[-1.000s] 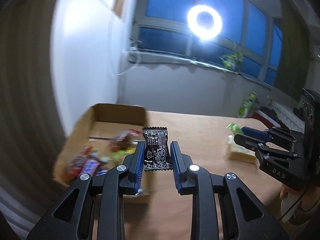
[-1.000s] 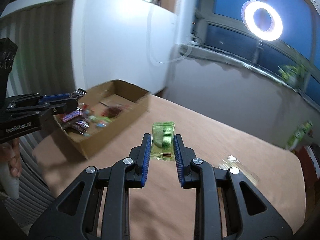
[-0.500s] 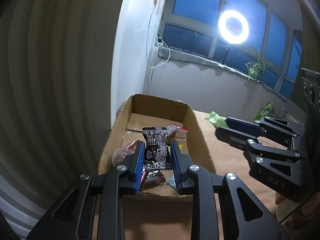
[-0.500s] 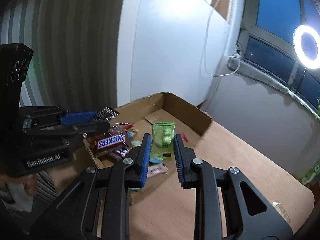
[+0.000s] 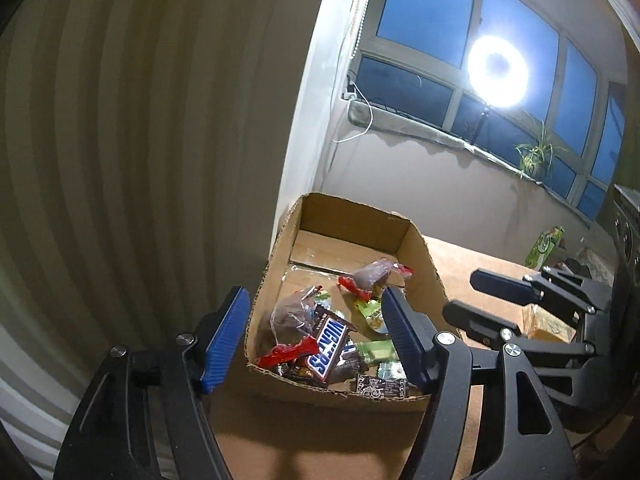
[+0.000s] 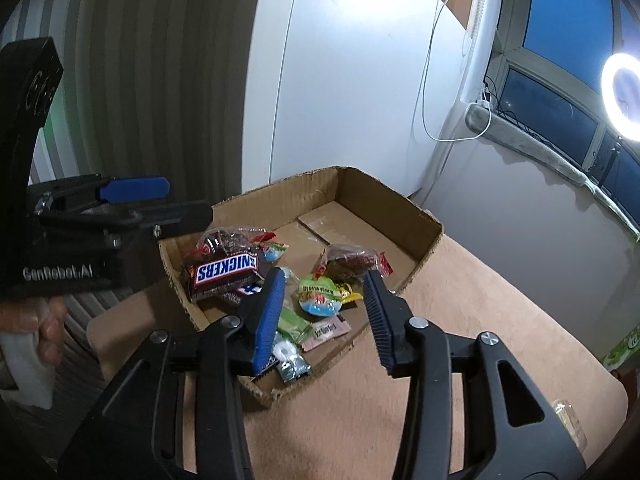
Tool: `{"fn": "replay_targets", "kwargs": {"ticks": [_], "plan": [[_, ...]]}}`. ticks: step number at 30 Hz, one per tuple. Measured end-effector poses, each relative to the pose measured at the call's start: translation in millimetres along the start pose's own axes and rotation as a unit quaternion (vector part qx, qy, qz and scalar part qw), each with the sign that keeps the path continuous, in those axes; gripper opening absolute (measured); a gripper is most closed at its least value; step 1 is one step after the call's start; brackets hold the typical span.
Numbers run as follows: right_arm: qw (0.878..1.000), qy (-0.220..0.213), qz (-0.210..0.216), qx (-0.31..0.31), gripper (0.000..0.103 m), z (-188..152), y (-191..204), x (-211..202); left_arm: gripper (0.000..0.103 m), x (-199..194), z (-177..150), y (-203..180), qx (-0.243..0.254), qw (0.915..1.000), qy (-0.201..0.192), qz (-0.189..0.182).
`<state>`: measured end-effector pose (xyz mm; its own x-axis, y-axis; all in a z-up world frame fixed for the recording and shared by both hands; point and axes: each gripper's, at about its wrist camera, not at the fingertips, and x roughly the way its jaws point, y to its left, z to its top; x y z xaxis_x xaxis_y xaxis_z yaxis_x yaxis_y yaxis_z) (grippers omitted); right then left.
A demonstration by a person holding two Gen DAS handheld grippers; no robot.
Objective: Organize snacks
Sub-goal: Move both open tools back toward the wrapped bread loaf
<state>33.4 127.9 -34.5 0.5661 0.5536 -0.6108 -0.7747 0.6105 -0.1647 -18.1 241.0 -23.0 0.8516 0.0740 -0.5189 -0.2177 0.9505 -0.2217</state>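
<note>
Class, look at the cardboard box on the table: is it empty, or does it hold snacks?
It holds snacks. The cardboard box has a Snickers bar and other wrapped sweets piled at its near end; its far end shows bare cardboard floor.

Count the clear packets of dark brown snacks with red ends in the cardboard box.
2. One packet lies by the Snickers bar near the box's left wall; the other packet sits farther in, mid-floor. More may be hidden under the pile.

The tan table [image 6: 460, 308] carries a cardboard box [image 6: 384, 204] of snacks.
</note>
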Motion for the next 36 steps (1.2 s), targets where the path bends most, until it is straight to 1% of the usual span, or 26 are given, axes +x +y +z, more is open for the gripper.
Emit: {"fn": "replay_targets", "kwargs": {"ticks": [1,2,8,17,24,31,36], "plan": [[1.000,-0.002,0.001,0.002,0.059,-2.2,0.4,-2.5,0.068,0.1,0.5,-0.7,0.000,1.0000,0.000,0.000],[1.000,-0.004,0.001,0.003,0.060,-3.2,0.7,-5.0,0.069,1.0,1.7,-1.8,0.001,1.0000,0.000,0.001],[1.000,-0.009,0.000,0.013,0.060,-13.2,-0.2,-20.1,0.070,-4.5,2.6,-17.0,0.018,0.9998,-0.004,0.000],[0.999,-0.016,-0.003,0.028,0.060,-31.8,-14.1,-48.8,0.071,-19.0,3.1,-50.1,0.045,0.9989,-0.013,-0.006],[0.998,-0.023,-0.017,0.050,0.060,-51.5,-39.4,-74.1,0.071,-21.3,2.9,-89.3,0.074,0.9971,-0.011,-0.018],[0.995,-0.025,-0.037,0.089,0.060,-82.3,-77.0,-98.2,0.071,-14.2,-3.2,-136.5,0.109,0.9932,0.002,-0.040],[0.991,-0.024,-0.056,0.116,0.060,-105.1,-104.8,-114.2,0.071,-3.4,-8.7,-169.3,0.132,0.9891,0.017,-0.063]]}}
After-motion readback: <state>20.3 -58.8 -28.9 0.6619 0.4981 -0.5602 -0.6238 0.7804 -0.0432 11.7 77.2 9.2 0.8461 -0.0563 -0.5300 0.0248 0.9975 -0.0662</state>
